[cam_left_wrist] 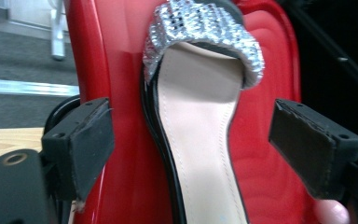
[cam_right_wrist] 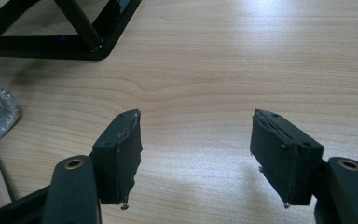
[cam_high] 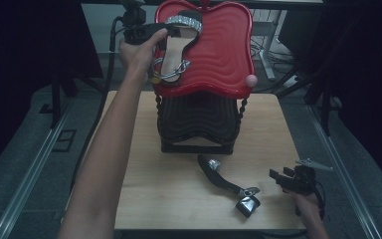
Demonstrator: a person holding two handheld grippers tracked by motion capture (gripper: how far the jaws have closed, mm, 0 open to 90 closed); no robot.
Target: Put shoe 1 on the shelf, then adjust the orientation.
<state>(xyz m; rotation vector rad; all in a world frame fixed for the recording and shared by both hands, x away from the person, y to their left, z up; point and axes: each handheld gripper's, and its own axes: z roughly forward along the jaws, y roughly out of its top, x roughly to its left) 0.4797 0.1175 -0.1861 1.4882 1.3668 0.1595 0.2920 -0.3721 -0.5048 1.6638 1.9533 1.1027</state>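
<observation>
- Up on the red tray [cam_high: 229,55] that tops the black stand [cam_high: 199,124], a sandal [cam_high: 176,47] with a glittery silver strap lies flat, sole down, toe strap toward the far edge
- Left tongs [cam_high: 171,31] sit at the sandal's near-left side; in the left gripper view they [cam_left_wrist: 191,144] are spread wide, with the sandal's insole [cam_left_wrist: 200,140] between the pads but clear of both, so nothing is pinched
- Right tongs [cam_high: 278,177] hover low over the tabletop [cam_high: 179,199] near its right front corner, spread and empty; the right gripper view shows bare wood between the pads [cam_right_wrist: 123,154]
- Second sandal [cam_high: 226,184] lies on its side on the tabletop, just left of the right tongs, heel toward the front edge
- Handling, as a judgement: light but awkward; the sole is stiff, its black edge looks glossy and may slip, and the straps are soft and would flop
- Best hold is probably across the narrow waist of the sole or at the heel, not the sequinned strap, which could snag or shed
</observation>
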